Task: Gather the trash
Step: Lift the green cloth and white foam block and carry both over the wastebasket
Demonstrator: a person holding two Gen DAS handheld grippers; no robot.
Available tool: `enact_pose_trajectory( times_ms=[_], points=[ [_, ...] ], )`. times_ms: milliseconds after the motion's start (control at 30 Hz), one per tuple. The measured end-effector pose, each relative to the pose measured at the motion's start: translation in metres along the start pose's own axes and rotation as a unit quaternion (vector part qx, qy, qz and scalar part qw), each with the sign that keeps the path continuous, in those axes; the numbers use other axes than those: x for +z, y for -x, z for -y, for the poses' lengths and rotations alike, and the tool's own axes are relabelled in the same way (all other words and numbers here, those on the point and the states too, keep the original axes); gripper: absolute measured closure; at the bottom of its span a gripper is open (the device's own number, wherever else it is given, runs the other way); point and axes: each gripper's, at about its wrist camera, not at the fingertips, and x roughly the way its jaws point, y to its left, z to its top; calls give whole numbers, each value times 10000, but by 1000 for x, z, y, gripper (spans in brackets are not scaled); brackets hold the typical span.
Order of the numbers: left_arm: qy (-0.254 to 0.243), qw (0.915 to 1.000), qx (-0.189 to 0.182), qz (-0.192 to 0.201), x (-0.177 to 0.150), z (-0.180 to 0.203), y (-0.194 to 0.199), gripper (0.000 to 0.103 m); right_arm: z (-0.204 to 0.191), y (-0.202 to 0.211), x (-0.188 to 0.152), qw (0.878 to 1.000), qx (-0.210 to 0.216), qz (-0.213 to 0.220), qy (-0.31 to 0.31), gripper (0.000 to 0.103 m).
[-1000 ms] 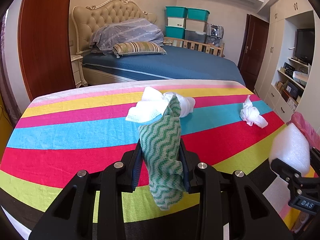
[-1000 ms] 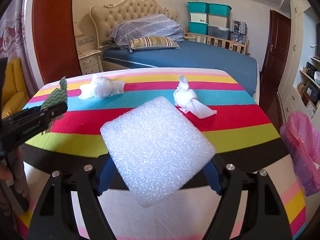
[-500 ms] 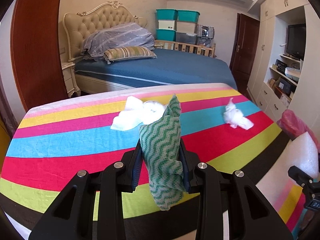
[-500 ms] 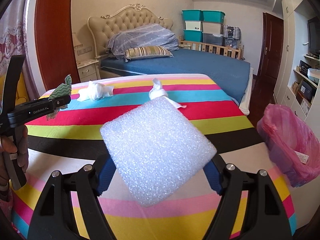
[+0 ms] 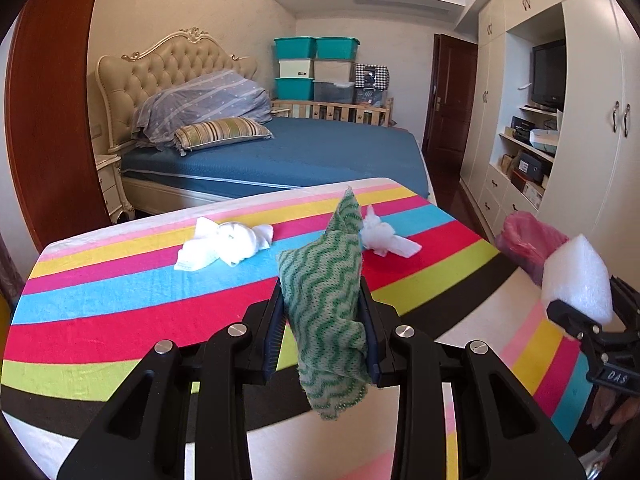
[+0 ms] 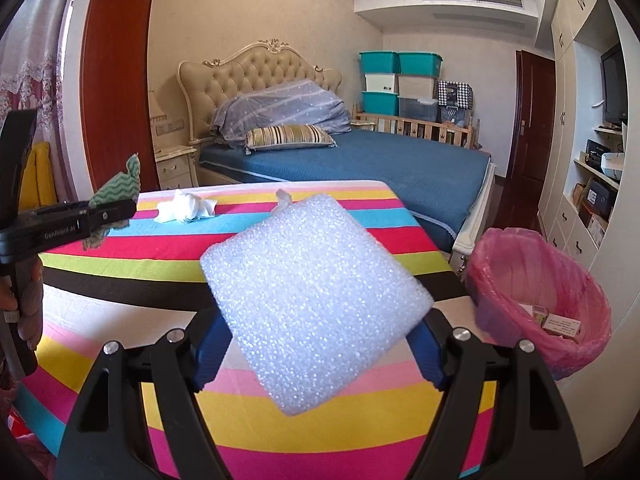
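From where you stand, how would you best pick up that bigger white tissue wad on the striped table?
Grip the tissue wad across its rounded, bunched middle, coming from above. The flat flap at its left end would likely slip or tear.

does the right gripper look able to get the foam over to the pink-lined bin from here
Probably yes: the right gripper holds the foam pad, and the bin stands open to its right beside the table, nothing between.

Beyond your striped table (image 5: 120,312) you see a blue bed (image 5: 320,152), stacked storage bins (image 6: 400,80) and a dark door (image 6: 532,128).
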Motion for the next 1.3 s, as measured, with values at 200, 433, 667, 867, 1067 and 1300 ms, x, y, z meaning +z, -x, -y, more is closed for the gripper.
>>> enact_pose_trajectory(
  times_ms=[200, 433, 667, 867, 1067, 1300],
  points=[
    [-187, 9997, -121, -58, -18, 26, 11, 72, 13, 21, -8, 9998, 47, 181, 6, 28],
    [-577, 9977, -320, -184, -32, 68, 10, 72, 34, 35, -18, 9996, 33, 270, -35, 28],
    [-976, 9936, -533, -213, -34, 108, 8, 72, 55, 49, -27, 9993, -86, 330, -164, 28],
    [-1252, 9891, -736, -251, -32, 143, 0, 72, 78, 59, -37, 9987, -238, 323, -328, 28],
    [-1429, 9838, -1032, -326, -27, 177, -14, 72, 105, 64, -42, 9975, -482, 281, -444, 28],
    [-1490, 9793, -1306, -417, -21, 206, -27, 72, 133, 69, -44, 9953, -807, 224, -486, 28]
  ],
)
